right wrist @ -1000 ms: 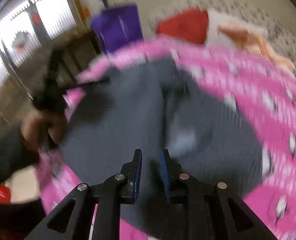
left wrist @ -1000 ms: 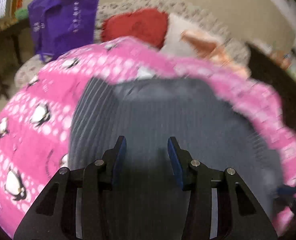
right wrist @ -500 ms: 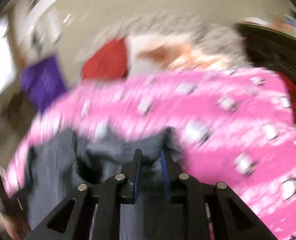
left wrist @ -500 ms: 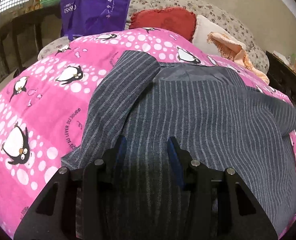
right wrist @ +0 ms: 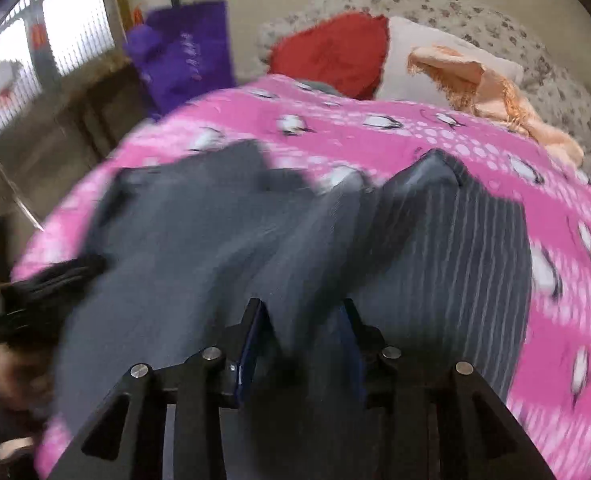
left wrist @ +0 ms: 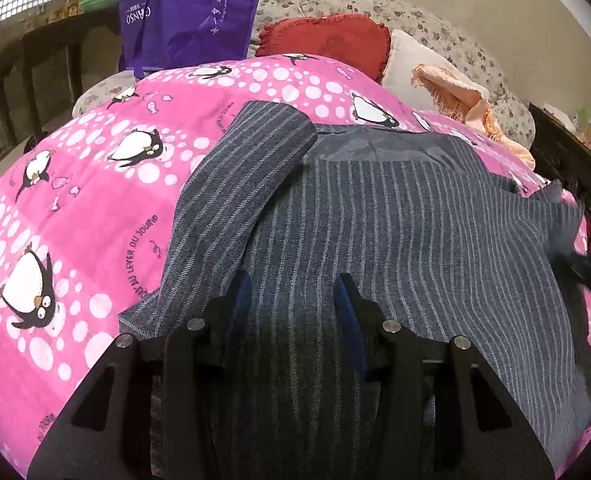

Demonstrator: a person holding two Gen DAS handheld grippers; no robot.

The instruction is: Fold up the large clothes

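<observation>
Garment [left wrist: 395,216] grey, pinstriped, seemingly half-folded.

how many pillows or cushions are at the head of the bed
2. A red cushion sits at the head of the bed behind the pink penguin quilt; a white pillow lies to its right, partly under a peach towel. Others may be hidden behind the quilt.

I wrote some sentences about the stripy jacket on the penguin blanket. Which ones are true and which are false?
1. The stripy jacket lies on a pink penguin blanket. True.
2. The left gripper is squeezed shut. False: its jaws stand apart above the cloth.
3. A purple bag stands behind the blanket. True.
4. The cushion near the bag is green. False: it is red.
5. The right gripper is open with jacket cloth between its fingers. True.
</observation>
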